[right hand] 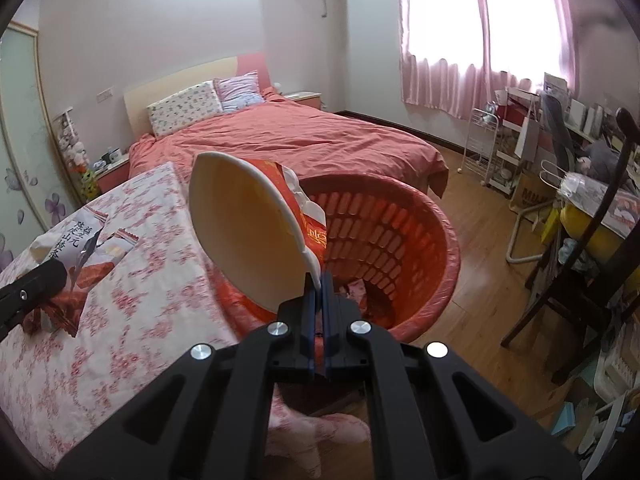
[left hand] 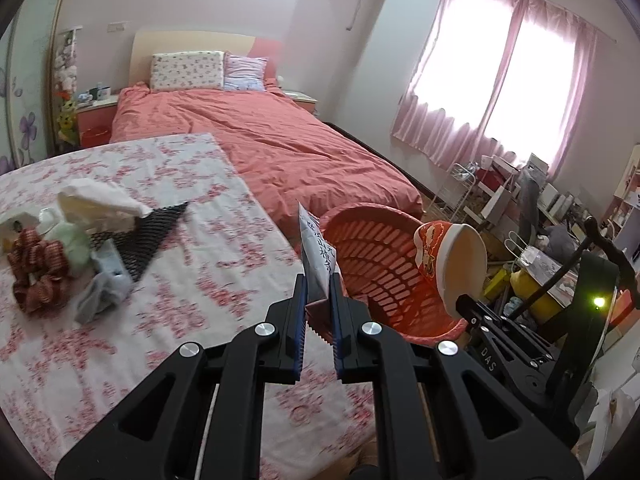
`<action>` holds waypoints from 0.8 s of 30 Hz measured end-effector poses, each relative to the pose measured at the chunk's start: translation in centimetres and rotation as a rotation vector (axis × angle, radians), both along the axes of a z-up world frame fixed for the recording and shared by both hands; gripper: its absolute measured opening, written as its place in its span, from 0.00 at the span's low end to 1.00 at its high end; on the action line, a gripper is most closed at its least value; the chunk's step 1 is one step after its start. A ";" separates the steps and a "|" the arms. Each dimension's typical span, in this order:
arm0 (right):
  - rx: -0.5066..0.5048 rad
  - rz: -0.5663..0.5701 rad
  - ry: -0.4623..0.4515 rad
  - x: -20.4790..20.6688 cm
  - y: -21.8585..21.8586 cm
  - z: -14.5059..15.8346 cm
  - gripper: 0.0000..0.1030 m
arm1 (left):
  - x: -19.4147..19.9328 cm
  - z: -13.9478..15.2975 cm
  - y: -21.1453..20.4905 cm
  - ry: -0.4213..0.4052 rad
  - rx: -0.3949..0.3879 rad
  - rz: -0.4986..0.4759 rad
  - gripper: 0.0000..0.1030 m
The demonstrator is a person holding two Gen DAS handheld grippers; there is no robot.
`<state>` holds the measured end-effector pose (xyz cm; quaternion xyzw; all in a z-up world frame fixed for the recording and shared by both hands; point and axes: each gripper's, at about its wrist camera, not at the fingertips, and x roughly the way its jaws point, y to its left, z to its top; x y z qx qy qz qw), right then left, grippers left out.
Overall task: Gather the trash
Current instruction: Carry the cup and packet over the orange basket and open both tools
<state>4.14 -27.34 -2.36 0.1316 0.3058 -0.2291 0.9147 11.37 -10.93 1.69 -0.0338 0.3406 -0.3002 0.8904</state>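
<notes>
My left gripper (left hand: 319,280) is shut on a white and red snack wrapper (left hand: 317,254), held upright above the table edge next to the orange-red basket (left hand: 376,264). It also shows in the right wrist view (right hand: 86,256). My right gripper (right hand: 318,280) is shut on the rim of a red paper noodle cup (right hand: 248,228), tilted on its side over the basket (right hand: 400,240). The cup shows in the left wrist view (left hand: 452,260) too. Some trash lies at the basket's bottom (right hand: 356,292).
A table with a floral cloth (left hand: 180,280) holds crumpled tissue (left hand: 96,204), a black mesh piece (left hand: 148,236), a plaid scrunchie (left hand: 38,272) and socks (left hand: 102,288). A bed (left hand: 260,144) stands behind. A chair and cluttered shelves (right hand: 580,208) stand at right.
</notes>
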 end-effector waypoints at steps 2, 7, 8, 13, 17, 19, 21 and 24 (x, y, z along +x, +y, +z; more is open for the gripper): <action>0.014 -0.006 -0.003 0.1 -0.5 -0.2 0.04 | 0.2 -0.2 -0.7 0.003 -0.004 -0.012 0.10; 0.038 -0.025 -0.010 0.2 -2.5 -0.8 0.04 | 0.4 -0.5 -2.8 0.008 -0.014 -0.048 0.10; 0.040 -0.028 -0.011 0.2 -2.7 -0.8 0.04 | 0.5 -0.6 -3.1 0.008 -0.016 -0.055 0.10; 0.055 -0.042 -0.010 0.7 -4.2 -1.3 0.04 | 0.6 -0.8 -4.9 0.015 -0.022 -0.092 0.10; 0.066 -0.047 -0.009 1.1 -4.7 -1.7 0.04 | 0.8 -1.1 -6.1 0.020 -0.023 -0.116 0.10; 0.074 -0.050 -0.009 1.3 -5.2 -2.0 0.04 | 0.8 -1.3 -6.7 0.022 -0.017 -0.124 0.10; 0.085 -0.050 -0.009 1.6 -5.5 -2.2 0.04 | 1.0 -1.5 -7.2 0.027 -0.012 -0.131 0.10; 0.098 -0.051 -0.008 1.9 -5.9 -2.4 0.04 | 1.0 -1.8 -7.9 0.038 -0.007 -0.144 0.10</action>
